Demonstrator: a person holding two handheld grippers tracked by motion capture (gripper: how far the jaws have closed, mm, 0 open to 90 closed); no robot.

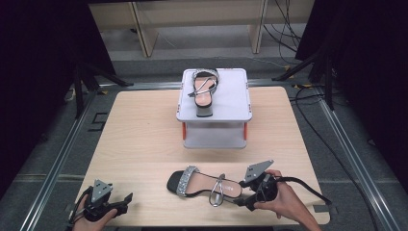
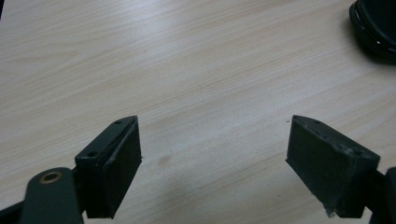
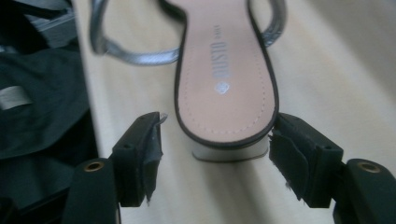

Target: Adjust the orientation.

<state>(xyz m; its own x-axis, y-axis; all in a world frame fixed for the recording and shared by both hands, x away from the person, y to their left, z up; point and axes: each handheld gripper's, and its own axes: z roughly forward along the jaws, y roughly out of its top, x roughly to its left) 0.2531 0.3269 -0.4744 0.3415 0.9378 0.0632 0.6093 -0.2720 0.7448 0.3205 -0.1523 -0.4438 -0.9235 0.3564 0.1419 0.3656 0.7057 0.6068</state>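
Right claw lining up on the sandal heel

Right claw released, straddling the sandal; center the heel at 12 o'clock, then squeeze.

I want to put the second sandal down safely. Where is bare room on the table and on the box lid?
Free: the lid right of the sandal on it; the table's left part, between the box and the left gripper; also right of the box. Crowded: the front edge, where the right gripper's open jaws flank the near sandal's heel.

The near sandal is cut off by the top edge in the right gripper view, its toe end unseen; the printed insole lettering is blurred.
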